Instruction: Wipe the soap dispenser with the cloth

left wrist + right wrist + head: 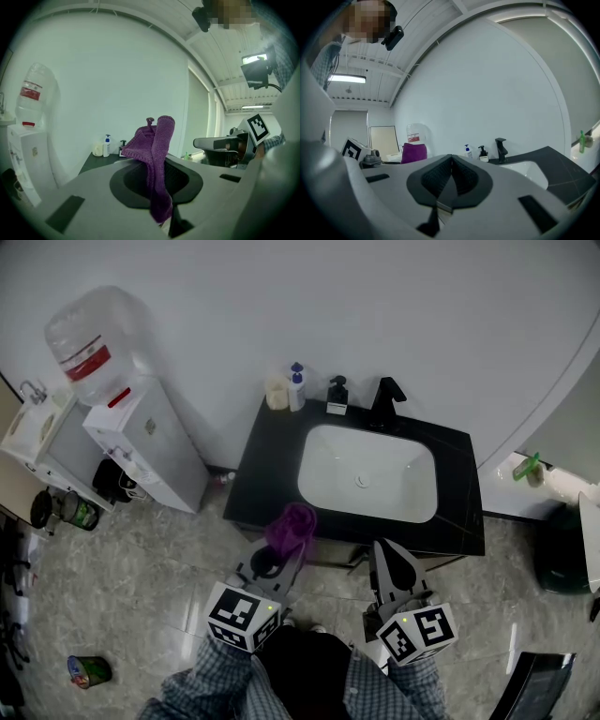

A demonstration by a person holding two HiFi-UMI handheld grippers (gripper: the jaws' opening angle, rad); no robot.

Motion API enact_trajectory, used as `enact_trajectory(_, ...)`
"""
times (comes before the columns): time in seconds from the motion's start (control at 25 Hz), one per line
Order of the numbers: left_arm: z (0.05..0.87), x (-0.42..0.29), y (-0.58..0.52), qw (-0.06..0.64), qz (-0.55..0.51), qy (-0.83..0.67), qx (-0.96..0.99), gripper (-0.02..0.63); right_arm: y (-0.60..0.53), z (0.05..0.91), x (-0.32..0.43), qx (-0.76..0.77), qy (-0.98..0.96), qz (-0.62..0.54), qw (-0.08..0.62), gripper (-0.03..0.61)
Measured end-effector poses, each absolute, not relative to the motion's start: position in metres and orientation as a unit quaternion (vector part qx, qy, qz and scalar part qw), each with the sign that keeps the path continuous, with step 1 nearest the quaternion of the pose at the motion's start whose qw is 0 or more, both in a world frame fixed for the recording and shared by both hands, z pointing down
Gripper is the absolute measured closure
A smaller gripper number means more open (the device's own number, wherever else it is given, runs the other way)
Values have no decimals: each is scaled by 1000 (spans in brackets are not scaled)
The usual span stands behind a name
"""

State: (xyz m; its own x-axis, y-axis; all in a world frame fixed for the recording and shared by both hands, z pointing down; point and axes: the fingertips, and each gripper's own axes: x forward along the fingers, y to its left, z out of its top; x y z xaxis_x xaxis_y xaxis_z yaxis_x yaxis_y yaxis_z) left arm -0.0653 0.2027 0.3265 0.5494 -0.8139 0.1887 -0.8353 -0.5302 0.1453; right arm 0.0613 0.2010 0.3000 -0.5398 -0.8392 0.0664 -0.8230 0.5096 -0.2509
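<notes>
A purple cloth [292, 529] bunches above the front edge of the black counter, pinched in my left gripper [281, 554]. In the left gripper view the cloth [157, 161] stands up from between the jaws. The black soap dispenser [337, 395] stands at the back of the counter beside the black tap [385, 401], far from both grippers; it also shows small in the distance as the soap dispenser [482, 153]. My right gripper [394, 568] hovers before the counter's front edge, jaws together with nothing between them [451, 161].
A white basin [367, 472] is set in the black counter [262, 465]. A white bottle with a blue pump [296, 387] and a cream cup [277, 393] stand at its back left. A water dispenser [141, 432] stands to the left. A can [87, 671] lies on the floor.
</notes>
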Motion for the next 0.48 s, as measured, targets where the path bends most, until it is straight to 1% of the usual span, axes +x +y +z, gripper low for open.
enact_trajectory(0.48,321,-39,209,103,34,-491,865,557,211,296,96,-474,872,-117,41,560)
